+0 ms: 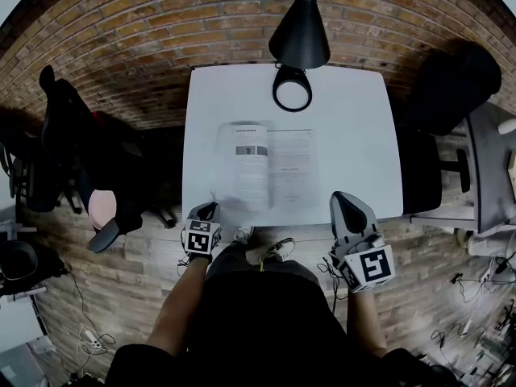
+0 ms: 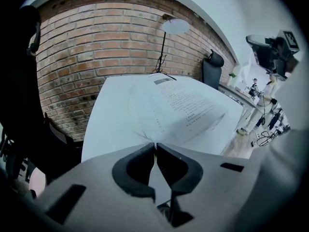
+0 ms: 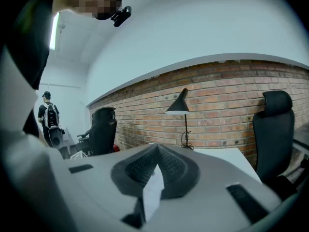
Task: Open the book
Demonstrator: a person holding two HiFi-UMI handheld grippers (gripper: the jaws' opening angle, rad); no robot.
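White pages showing: the book is lying open mid-table.
Opening is looking finished. The book [image 1: 266,168] is resting on the table [image 1: 359,111], spine running 12 to 6, page tops pointing to 12. Left gripper [image 1: 205,210] and right gripper [image 1: 342,197], both pressed together and empty, are hanging at 6; next is simply keeping clear.

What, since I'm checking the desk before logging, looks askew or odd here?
Only the book, open on the white table: its left-hand pages bow upward instead of lying flat. Nothing looks spilled or damaged, and the lamp stands upright at the far edge.
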